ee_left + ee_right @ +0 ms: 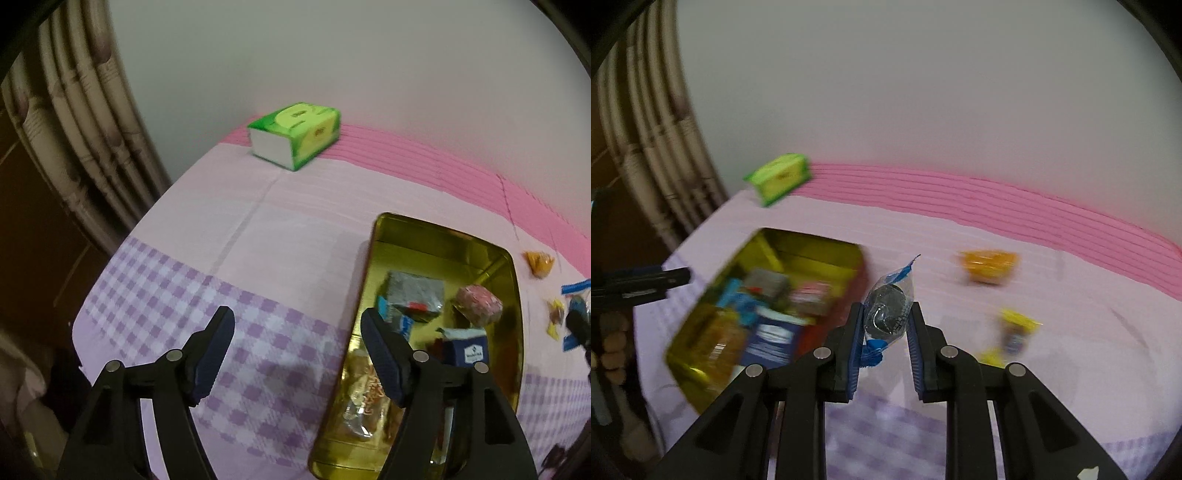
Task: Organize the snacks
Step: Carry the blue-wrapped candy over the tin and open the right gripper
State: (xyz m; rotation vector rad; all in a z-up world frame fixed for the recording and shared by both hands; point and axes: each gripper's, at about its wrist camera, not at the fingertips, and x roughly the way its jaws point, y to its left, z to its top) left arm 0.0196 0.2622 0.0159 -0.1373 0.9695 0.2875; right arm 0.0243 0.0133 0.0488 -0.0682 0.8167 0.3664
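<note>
Since the right gripper (886, 325) has its jaws clamped on a clear-wrapped dark snack (888, 314), it's probably headed for the gold tin (827, 245). Left gripper (297, 354) hangs beside the tin, jaws wide apart, likely just staying clear.

The right tongs (886, 321) are closed on a clear-wrapped dark round snack with blue ends (888, 314), pinched between the blue-lined fingers (855, 350) and held above a bed covered in a pale pink sheet (1052, 302). To the left lies a gold tin (764, 236), blurred, holding several packets, among them a dark blue one (772, 343). At the tin's left edge, the tip of the left tongs (646, 282) shows. Right of the held snack, an orange packet (990, 266) lies farther off and a yellow packet (1015, 336) nearer. A green tissue pack (779, 177) sits at the far left by the wall.
</note>
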